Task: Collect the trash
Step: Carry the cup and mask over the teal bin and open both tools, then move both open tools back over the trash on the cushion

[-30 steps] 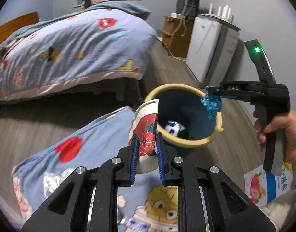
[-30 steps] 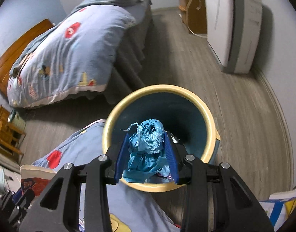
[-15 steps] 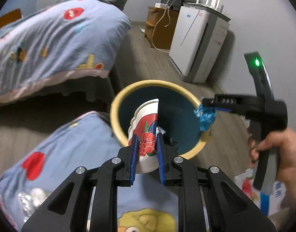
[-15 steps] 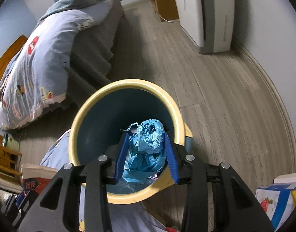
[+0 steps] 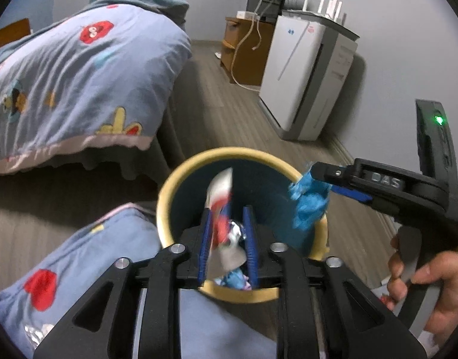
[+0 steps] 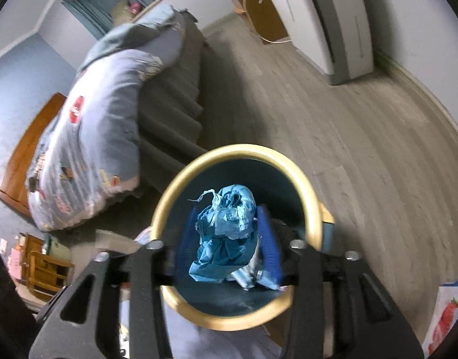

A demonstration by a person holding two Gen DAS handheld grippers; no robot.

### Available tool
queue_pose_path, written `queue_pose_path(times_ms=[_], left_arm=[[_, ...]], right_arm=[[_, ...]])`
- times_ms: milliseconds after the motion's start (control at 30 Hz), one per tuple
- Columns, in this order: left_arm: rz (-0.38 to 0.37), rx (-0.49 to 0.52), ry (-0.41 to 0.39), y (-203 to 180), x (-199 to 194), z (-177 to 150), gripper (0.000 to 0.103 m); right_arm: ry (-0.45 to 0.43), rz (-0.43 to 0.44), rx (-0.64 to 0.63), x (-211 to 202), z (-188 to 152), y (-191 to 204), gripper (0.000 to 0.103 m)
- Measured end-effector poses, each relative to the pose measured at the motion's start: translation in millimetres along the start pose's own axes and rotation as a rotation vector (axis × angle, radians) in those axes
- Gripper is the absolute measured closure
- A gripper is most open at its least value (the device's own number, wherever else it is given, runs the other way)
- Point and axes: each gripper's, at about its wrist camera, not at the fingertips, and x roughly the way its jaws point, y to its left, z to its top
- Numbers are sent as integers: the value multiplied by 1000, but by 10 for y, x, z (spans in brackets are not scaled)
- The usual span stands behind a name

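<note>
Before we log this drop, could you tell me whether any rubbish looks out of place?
Nothing has missed: the squashed paper cup and crumpled blue wrapper are both over the yellow-rimmed bin as the tongs open.

Wood floor (image 5: 217, 110) under yellow-rimmed bin (image 5: 169, 191)

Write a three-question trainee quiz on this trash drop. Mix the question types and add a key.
1. True or false: the bin has a yellow rim.
2. What lies between the right gripper jaws? A) a blue wad B) a glass bottle C) a metal spoon
3. Fill in: the paper cup between the left gripper jaws is over the ____.

Key:
1. True.
2. A. The jaws are opening, and the wad sits between them over the bin mouth.
3. Bin. Those jaws are opening too, and the cup is blurred.
</note>
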Motion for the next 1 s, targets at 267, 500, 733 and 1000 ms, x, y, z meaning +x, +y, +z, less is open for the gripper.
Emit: queue_pose_path(times_ms=[267, 500, 733, 1000], left_arm=[[35, -54, -19, 176, -111, -37, 31], [99, -25, -16, 252, -304, -174, 19], [146, -3, -68, 410, -820, -247, 11], [207, 2, -122, 735, -1587, -384, 10]], right_arm=[[2, -26, -25, -17, 2, 77, 17], [-7, -57, -124, -166, -52, 336, 6], [-55, -83, -284, -456, -113, 751, 6], [-107, -79, -439, -703, -232, 1206, 6]])
